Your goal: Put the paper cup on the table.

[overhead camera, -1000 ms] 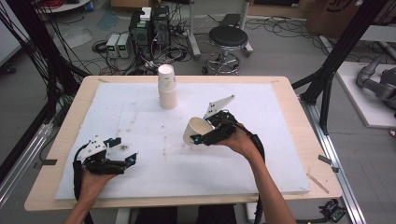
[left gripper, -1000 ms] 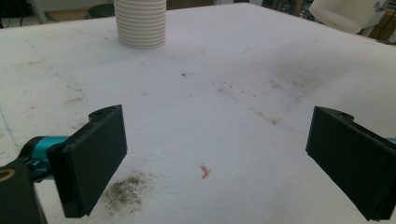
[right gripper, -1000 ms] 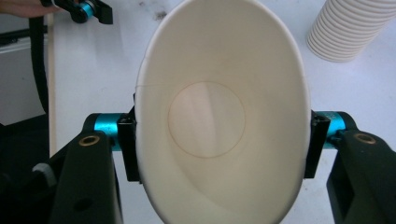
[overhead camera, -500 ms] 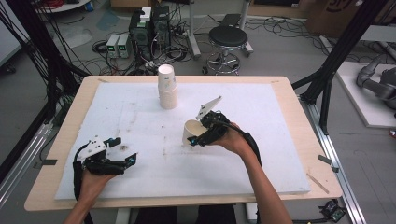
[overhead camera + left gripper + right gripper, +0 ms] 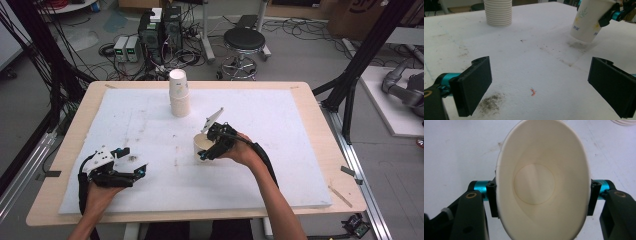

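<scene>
A paper cup [image 5: 202,146] stands on the mat [image 5: 300,150], cup stack [image 5: 179,93] behind it.

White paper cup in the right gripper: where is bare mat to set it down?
White foam mat lies bare right of the white paper cup, and between it and the left gripper. The stack of white paper cups crowds the far edge.

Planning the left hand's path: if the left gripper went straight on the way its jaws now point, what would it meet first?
Probably nothing soon. The open left gripper points over bare white foam table cover; the stack of ribbed white paper cups lies left of that line, the printed paper cup right. Depth is unclear.
</scene>
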Available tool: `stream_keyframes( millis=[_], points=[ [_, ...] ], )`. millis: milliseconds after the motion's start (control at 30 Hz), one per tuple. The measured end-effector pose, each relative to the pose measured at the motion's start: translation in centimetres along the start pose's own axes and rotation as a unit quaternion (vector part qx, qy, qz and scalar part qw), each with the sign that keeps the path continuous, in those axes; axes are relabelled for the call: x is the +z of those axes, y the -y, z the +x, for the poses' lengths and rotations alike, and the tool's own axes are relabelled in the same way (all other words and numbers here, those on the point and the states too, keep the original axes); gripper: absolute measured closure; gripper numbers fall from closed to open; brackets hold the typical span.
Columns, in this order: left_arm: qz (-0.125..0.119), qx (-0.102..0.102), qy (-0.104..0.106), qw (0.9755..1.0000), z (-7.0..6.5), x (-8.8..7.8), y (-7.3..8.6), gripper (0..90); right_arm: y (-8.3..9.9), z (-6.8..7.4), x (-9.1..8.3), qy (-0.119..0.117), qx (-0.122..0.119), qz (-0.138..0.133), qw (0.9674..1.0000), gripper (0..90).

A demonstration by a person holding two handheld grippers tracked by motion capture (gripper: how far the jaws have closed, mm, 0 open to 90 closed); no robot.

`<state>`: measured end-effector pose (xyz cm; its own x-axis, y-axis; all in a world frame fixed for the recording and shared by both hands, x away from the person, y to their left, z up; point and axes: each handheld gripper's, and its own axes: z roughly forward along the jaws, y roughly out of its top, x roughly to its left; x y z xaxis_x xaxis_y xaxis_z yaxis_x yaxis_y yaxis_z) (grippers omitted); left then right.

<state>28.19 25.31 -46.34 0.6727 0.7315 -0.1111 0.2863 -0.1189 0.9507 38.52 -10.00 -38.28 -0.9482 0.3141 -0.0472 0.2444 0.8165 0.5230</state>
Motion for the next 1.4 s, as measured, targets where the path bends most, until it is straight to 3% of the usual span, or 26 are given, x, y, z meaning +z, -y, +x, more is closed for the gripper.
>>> stream_keyframes(
  millis=[267,733,833,933,1200,1400],
  points=[
    [-0.002,0.001,-0.001,1.0000,0.0,0.0,0.0,5.3,-0.4,0.5,1.5,0.008,-0.020,0.027,0.9994,35.6],
    [-0.003,0.001,-0.004,1.0000,-0.1,0.0,0.0,5.3,-0.7,0.6,2.2,0.014,-0.023,0.019,0.9995,31.9],
    [-0.003,0.002,-0.004,1.0000,-0.1,0.0,0.0,5.3,-0.6,0.6,2.4,0.018,-0.010,0.023,0.9995,22.6],
    [-0.005,0.002,-0.004,1.0000,-0.1,0.0,0.1,5.3,-0.5,0.6,2.5,0.020,-0.006,0.025,0.9995,19.3],
    [-0.004,0.000,-0.003,1.0000,-0.1,-0.1,0.1,5.3,0.7,0.5,3.0,0.012,0.015,0.001,0.9998,18.2],
    [-0.005,0.004,-0.004,1.0000,-0.1,-0.1,0.1,5.3,1.2,0.6,2.6,0.019,0.022,-0.010,0.9995,18.3]
  ],
)
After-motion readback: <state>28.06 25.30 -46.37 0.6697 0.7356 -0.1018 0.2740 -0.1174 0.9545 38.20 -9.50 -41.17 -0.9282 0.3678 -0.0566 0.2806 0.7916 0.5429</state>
